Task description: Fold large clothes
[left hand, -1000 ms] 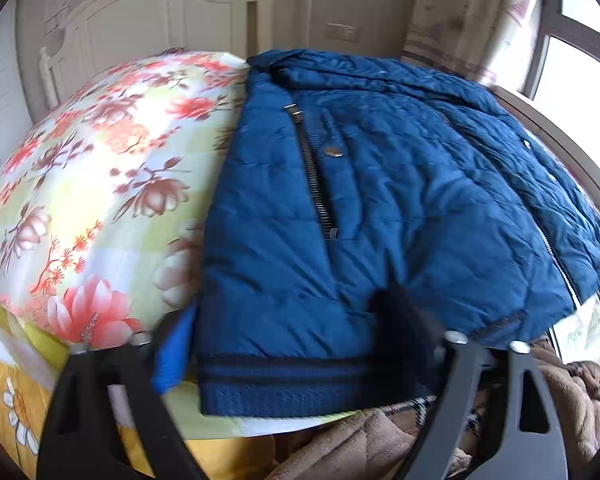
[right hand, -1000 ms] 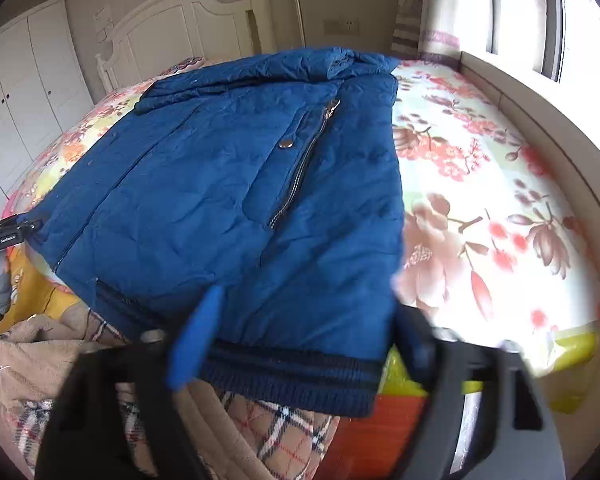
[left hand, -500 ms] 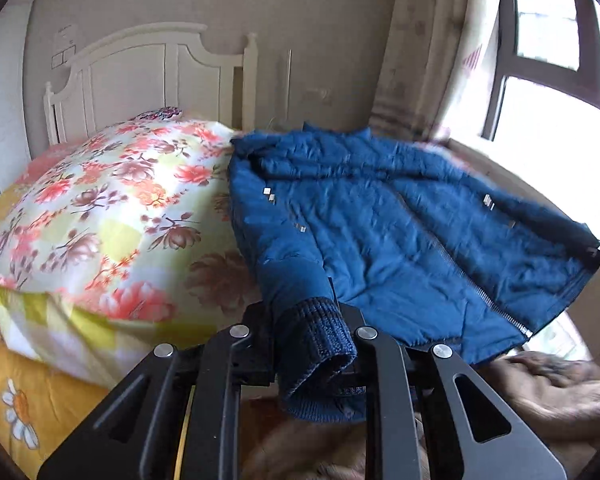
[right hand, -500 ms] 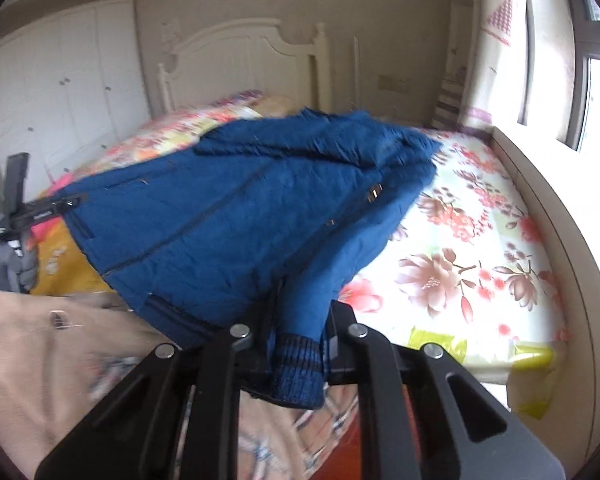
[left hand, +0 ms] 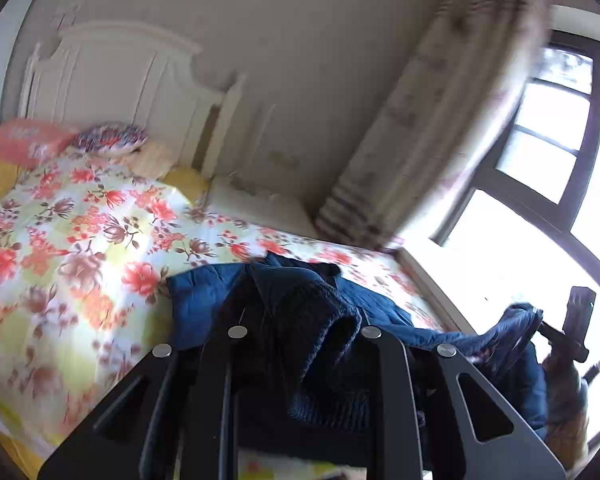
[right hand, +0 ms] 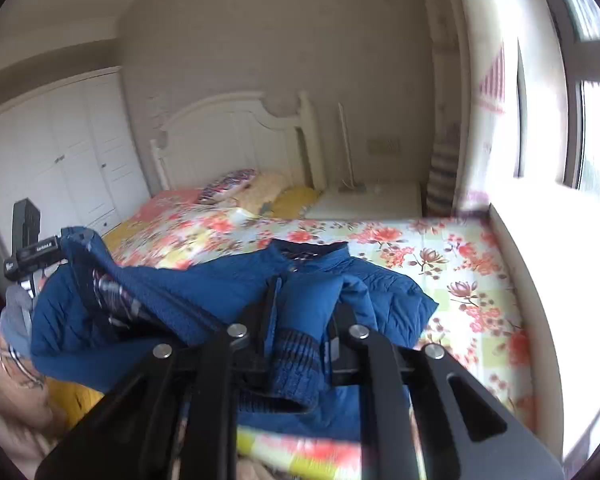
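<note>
A blue quilted jacket [left hand: 196, 304] with a dark knit hem lies bunched on the floral bed; it also shows in the right wrist view [right hand: 220, 280]. My left gripper [left hand: 300, 340] is shut on the knit hem [left hand: 324, 320] at one bottom corner. My right gripper [right hand: 296, 340] is shut on the striped knit hem [right hand: 296, 360] at the other corner. Both corners are lifted above the bed and the jacket folds over itself between them. The other gripper shows at each view's edge: the right one [left hand: 576, 320], the left one [right hand: 28, 256].
The floral bedspread [left hand: 60, 248] covers the bed, with pillows [right hand: 228, 184] by the white headboard [right hand: 236, 136]. A curtain [left hand: 420, 140] and a window ledge [right hand: 540, 280] run along the right side. A beige plaid garment [right hand: 12, 392] lies at the bed's near edge.
Both grippers closed on the jacket's hem corners, then lifted them up and toward the headboard. The jacket went from lying flat to bunched and doubled over.
</note>
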`<act>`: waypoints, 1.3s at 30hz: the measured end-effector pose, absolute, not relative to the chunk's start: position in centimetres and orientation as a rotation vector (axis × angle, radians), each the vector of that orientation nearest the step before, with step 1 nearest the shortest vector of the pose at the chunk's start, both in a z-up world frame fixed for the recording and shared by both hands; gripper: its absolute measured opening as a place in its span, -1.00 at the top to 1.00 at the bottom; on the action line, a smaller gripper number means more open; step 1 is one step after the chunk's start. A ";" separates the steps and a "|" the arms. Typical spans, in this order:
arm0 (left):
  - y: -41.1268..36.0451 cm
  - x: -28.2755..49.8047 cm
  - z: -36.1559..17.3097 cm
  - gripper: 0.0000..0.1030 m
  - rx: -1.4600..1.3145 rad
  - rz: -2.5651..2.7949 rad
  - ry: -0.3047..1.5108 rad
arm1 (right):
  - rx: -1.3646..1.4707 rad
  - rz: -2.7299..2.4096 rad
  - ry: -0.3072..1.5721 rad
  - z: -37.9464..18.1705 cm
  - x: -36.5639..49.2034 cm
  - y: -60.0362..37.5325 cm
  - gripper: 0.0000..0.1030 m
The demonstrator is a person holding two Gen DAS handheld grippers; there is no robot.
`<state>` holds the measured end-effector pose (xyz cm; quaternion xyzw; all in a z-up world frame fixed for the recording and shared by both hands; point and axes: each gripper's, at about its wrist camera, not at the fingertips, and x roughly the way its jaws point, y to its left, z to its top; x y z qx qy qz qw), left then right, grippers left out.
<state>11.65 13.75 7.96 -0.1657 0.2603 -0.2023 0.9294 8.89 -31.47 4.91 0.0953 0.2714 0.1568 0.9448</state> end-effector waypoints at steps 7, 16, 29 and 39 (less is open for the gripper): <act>16.0 32.7 -0.6 0.45 -0.636 -0.376 0.869 | 0.687 0.282 0.687 -4.3 25.0 -38.4 -0.60; 16.5 35.5 -3.8 0.44 -0.159 -0.161 0.873 | 0.416 0.108 0.819 -11.5 28.5 -40.5 -0.60; 12.0 35.9 -7.0 0.39 -0.015 -0.460 0.983 | 0.033 0.259 0.979 -12.0 33.8 -30.3 -0.54; 10.7 37.1 -7.1 -0.79 -0.064 -0.632 0.978 | 0.085 0.278 0.972 -12.5 33.6 -31.1 -0.54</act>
